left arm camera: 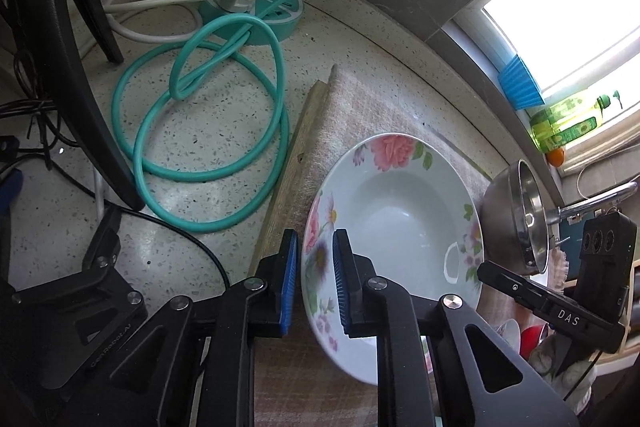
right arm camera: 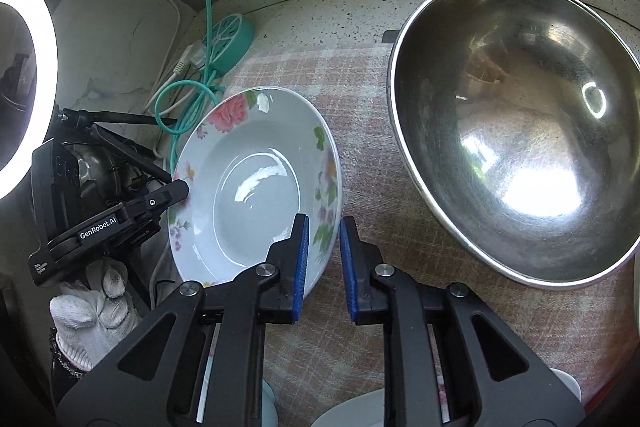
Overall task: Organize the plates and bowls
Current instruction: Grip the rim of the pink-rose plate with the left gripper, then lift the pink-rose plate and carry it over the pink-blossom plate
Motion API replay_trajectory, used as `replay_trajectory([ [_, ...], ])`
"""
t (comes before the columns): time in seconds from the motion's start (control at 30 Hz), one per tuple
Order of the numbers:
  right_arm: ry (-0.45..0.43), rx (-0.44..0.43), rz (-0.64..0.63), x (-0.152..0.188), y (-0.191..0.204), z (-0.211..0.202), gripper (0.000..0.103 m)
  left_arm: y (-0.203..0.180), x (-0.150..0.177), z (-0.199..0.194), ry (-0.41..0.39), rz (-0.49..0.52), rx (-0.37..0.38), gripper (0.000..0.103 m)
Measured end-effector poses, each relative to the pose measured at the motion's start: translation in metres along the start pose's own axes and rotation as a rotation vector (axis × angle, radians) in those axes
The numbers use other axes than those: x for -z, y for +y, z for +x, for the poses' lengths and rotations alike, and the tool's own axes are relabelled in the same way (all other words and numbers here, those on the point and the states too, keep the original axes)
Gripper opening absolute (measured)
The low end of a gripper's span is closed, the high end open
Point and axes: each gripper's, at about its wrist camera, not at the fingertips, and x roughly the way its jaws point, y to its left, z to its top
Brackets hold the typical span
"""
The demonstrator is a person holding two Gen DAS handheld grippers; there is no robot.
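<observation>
Your left gripper (left arm camera: pixel 316 283) and right gripper (right arm camera: pixel 324 261) each straddle opposite rims of the white floral-rimmed ceramic plate (right arm camera: pixel 256 187), jaws narrowly parted, plate tilted above the pink checked cloth (right arm camera: pixel 360 155) on the speckled counter (left arm camera: pixel 208 131), beside the large stainless steel bowl (right arm camera: pixel 516 131)

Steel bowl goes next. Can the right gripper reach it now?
Likely not yet: the right gripper straddles the plate's rim. Once clear of it, the bowl lies close on its right with nothing between them.
</observation>
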Motion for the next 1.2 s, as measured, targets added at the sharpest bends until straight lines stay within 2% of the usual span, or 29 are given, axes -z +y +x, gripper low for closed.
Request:
replay_trajectory([
  [0.13,0.005,0.025,-0.023,-0.001,0.002,0.001,0.011,-0.004,0.0,0.001,-0.007,0.011,-0.017,0.013],
  [0.33,0.004,0.084,-0.082,-0.001,0.009,0.002,0.011,-0.01,0.002,-0.001,-0.018,0.046,-0.049,0.013],
  [1.2,-0.019,0.034,-0.102,0.021,0.0,-0.028,0.011,-0.031,0.031,-0.027,-0.056,0.081,-0.043,0.013],
])
